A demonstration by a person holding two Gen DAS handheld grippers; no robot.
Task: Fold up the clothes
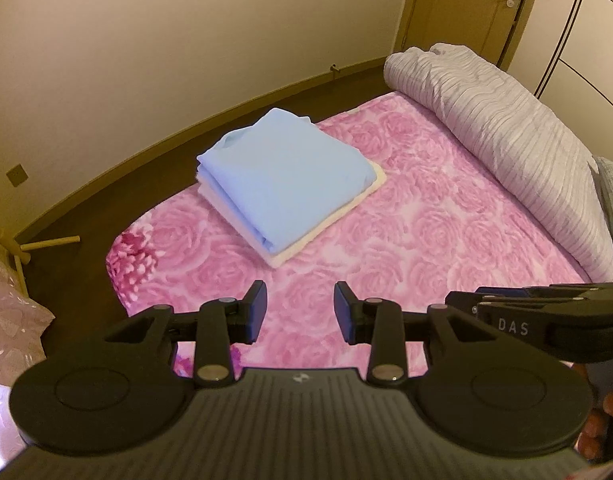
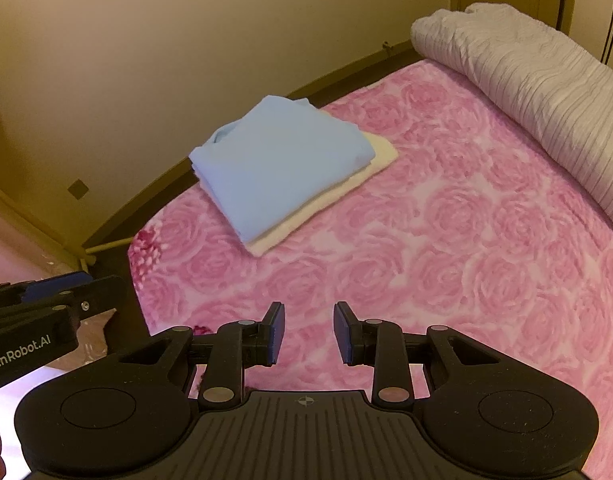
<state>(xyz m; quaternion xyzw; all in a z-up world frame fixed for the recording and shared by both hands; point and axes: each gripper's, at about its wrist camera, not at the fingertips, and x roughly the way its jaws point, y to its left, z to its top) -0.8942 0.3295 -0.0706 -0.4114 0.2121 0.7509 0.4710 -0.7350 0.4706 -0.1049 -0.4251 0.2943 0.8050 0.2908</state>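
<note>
Left wrist view: both tongs are held open and empty over the bed, short of a folded stack.

A folded blue garment [image 1: 284, 176] is seen resting on a cream folded piece [image 1: 330, 228] on the pink rose blanket [image 1: 446, 240], ahead of the left tongs [image 1: 300, 312], long axis running diagonally away to the left. The right tongs [image 2: 308, 334] are likewise parted with nothing gripped; neither is clearly nearer. Only the right wrist view shows the branded flank of the other tool.
</note>
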